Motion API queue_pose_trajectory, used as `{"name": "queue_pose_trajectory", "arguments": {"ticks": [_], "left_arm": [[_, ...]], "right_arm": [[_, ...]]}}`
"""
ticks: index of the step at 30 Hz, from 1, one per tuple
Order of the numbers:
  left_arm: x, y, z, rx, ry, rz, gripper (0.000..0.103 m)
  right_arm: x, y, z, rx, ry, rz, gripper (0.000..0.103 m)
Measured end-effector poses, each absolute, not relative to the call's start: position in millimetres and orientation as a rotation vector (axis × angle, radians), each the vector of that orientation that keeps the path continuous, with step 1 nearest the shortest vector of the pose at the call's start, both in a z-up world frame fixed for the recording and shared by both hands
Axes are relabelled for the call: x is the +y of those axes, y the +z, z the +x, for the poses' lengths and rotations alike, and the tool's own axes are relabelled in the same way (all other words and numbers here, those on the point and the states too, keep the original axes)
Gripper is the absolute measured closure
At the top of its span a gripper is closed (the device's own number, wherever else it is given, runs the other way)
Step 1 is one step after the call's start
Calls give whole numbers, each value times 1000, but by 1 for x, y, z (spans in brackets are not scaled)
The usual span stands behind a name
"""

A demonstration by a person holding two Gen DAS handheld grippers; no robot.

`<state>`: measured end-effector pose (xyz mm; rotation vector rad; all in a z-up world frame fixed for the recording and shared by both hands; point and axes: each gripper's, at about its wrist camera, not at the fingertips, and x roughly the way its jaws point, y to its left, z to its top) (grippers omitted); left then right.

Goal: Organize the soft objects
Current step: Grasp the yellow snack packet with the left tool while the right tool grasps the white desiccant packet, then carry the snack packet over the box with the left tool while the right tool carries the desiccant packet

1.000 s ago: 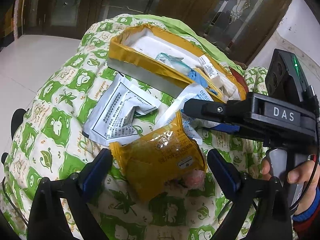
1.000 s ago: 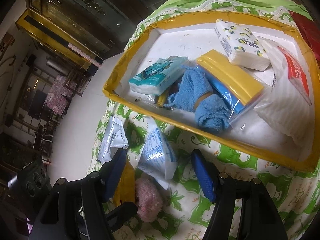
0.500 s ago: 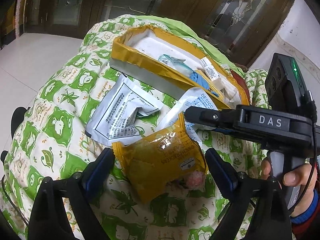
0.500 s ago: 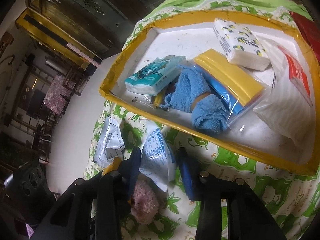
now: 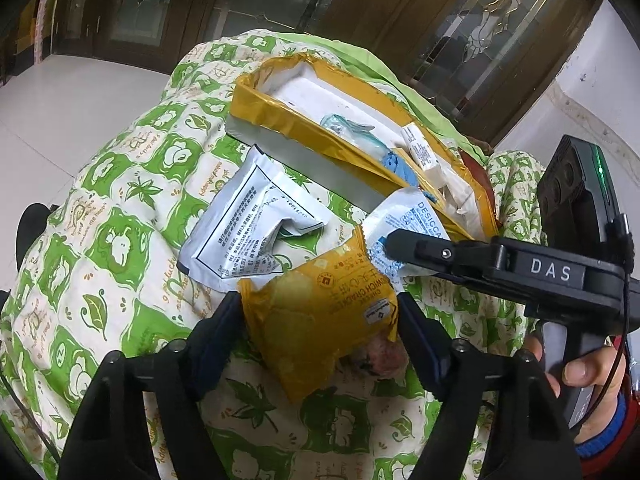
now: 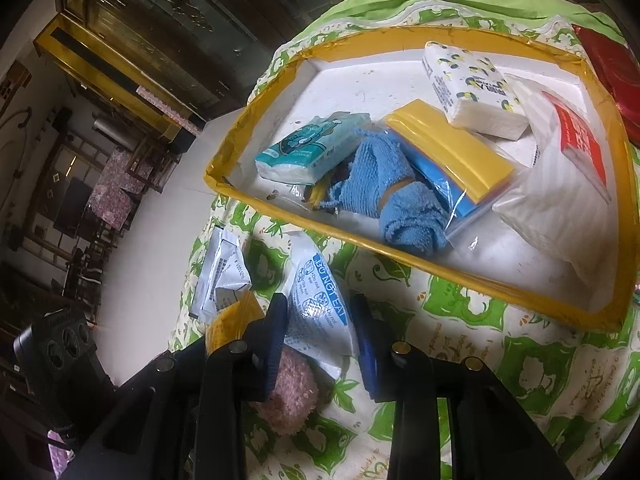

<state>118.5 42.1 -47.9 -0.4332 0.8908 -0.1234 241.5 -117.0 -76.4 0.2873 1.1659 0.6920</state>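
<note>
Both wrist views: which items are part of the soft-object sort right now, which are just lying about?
In play:
- right tool, shut on the desiccant packet
- left tool, jaws closing around the yellow cracker pack
- yellow-rimmed tray
- pink fluffy item

Lying about:
- white foil sachet
- blue towel, tissue packs in tray
- quilt

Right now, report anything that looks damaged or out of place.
The silver foil pouch on the quilt is torn open and crumpled, outside the yellow-edged tray. Nothing looks spilled.
</note>
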Motion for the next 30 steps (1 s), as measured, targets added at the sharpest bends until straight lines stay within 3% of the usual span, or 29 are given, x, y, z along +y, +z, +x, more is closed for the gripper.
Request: {"name": "queue_pose_trajectory", "arguments": {"ticks": [5, 30], "left_arm": [[42, -44, 115, 874, -141, -444, 34], [48, -25, 97, 802, -154, -471, 34]], "right_arm": [[-130, -71, 236, 1154, 690, 307, 68], [-198, -47, 198, 1117, 669, 421, 68]]}}
